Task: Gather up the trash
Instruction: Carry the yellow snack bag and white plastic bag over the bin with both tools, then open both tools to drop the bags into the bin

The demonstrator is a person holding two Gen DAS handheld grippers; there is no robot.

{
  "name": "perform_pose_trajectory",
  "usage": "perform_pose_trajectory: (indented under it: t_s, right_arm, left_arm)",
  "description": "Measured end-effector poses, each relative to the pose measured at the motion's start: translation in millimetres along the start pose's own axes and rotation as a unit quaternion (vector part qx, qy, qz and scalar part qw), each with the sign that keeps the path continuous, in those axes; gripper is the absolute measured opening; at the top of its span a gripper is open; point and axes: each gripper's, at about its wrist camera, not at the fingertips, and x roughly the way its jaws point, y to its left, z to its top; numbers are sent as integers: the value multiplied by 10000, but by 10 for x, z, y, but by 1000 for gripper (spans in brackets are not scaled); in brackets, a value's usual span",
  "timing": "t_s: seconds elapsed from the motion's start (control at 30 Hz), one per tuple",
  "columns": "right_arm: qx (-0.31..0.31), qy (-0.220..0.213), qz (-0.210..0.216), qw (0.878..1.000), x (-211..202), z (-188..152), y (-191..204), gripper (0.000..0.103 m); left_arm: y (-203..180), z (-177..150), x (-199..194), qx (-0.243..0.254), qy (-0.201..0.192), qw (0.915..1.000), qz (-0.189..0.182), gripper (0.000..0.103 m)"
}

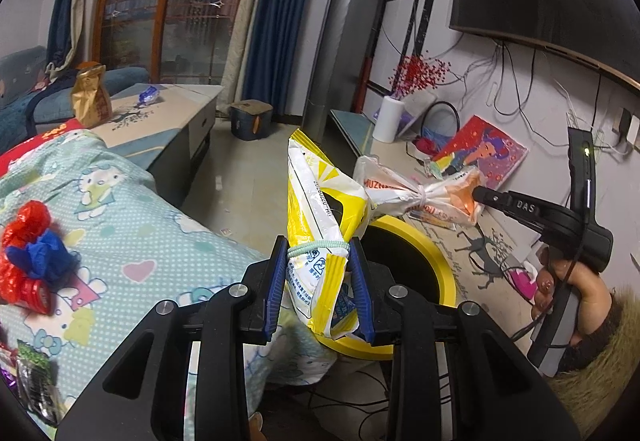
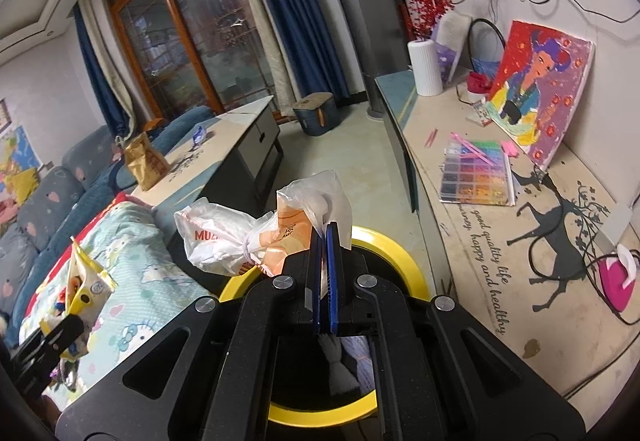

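My left gripper point(image 1: 319, 255) is shut on a yellow and white snack bag point(image 1: 320, 201) tied with a green band, held upright over the yellow-rimmed black bin point(image 1: 436, 261). My right gripper point(image 2: 326, 237) is shut on a white and orange plastic bag point(image 2: 240, 237), held above the same bin point(image 2: 392, 253). In the left wrist view the right gripper point(image 1: 478, 195) holds that bag point(image 1: 404, 189) just right of the snack bag. The left gripper with the snack bag point(image 2: 84, 281) shows at the lower left of the right wrist view.
A red and blue wrapper bundle point(image 1: 28, 253) and a dark packet point(image 1: 36, 381) lie on the Hello Kitty blanket point(image 1: 132, 233). A brown paper bag point(image 1: 90, 97) stands on the coffee table. A bead box point(image 2: 476, 177) and painting point(image 2: 540, 93) sit on the right counter.
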Motion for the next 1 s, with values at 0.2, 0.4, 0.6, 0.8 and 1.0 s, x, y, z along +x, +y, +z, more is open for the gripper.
perform_pose_trajectory:
  t_s: [0.2,0.4,0.6,0.8,1.0]
  right_arm:
    - [125,87,-146,9998,56,-30,-107,1]
    - [233,149,-283,9992,108,-65,-205,1]
    - [237,180,-412,9987,154,-82,-255,1]
    - [221,258,-502,9982,208,-100,-278,2]
    - [243,278,-459,9983,227,-112,-263,7]
  left_arm:
    - [-124,-79,161,128,185,9997,-108,29]
    - [-225,-167,329,207,396,9988,-205,29]
    - [-312,-263,497,264,609,9973,-302,29]
    - [-393,-282,640,331,768,9958,-359,29]
    - [-458,-279,816,391,882,9946,-394,29]
